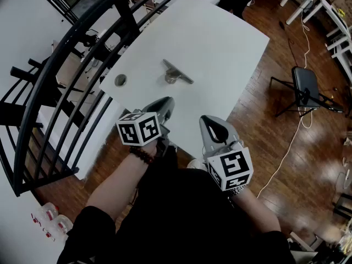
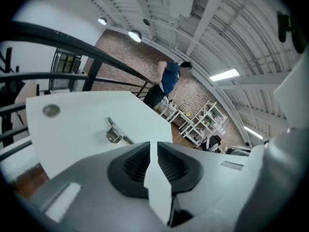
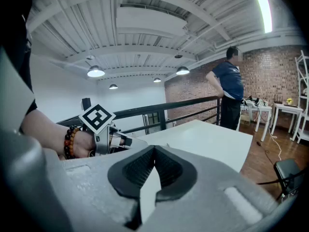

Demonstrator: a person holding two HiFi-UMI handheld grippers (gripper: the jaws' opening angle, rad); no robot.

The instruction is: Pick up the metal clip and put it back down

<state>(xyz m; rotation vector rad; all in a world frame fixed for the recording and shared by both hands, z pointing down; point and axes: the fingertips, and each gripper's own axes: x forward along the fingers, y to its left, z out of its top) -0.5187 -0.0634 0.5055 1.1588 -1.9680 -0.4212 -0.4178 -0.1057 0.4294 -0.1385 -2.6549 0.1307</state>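
The metal clip [image 1: 176,73] lies on the white table [image 1: 220,43], a flat strip with a curled lever, untouched. In the left gripper view the metal clip [image 2: 116,134] rests ahead and to the left of the jaws. My left gripper [image 1: 165,101] hovers over the table's near edge, short of the clip; its tips [image 2: 150,146] stand a narrow slit apart with nothing between them. My right gripper [image 1: 204,120] hangs beside it at the near edge. Its jaws [image 3: 154,151] meet, empty.
A round metal grommet [image 1: 120,80] is set in the table left of the clip. A black railing [image 1: 82,54] runs along the table's left side. A folding chair [image 1: 305,87] and a cable sit on the wood floor at right. A person [image 3: 229,93] stands beyond the far end.
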